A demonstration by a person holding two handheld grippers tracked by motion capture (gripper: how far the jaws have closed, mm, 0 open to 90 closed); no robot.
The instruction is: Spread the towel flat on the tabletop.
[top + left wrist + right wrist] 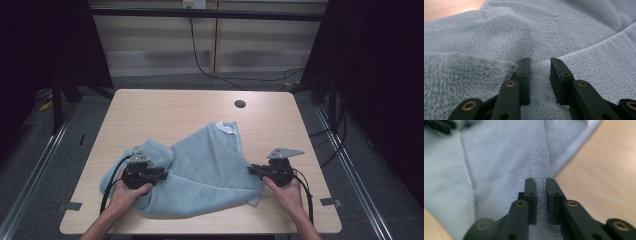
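A light blue-grey towel (210,165) lies crumpled on the wooden table (165,107), with a white label (226,128) at its far corner. My left gripper (162,175) rests on the towel's folded-over left part. Its jaws stand a little apart with thick pile (499,32) bunched between them, so my left gripper (540,61) is shut on the towel. At the towel's right edge my right gripper (251,170) points left. In the right gripper view my right gripper (540,180) is shut on a thin ridge of the towel (499,157), and bare table (604,170) shows on the right.
A dark round cable hole (240,104) sits in the far part of the table. Bare wood runs around the towel on all sides. Black cables trail from both grippers towards the near edge. Metal rails line the floor on both sides of the table.
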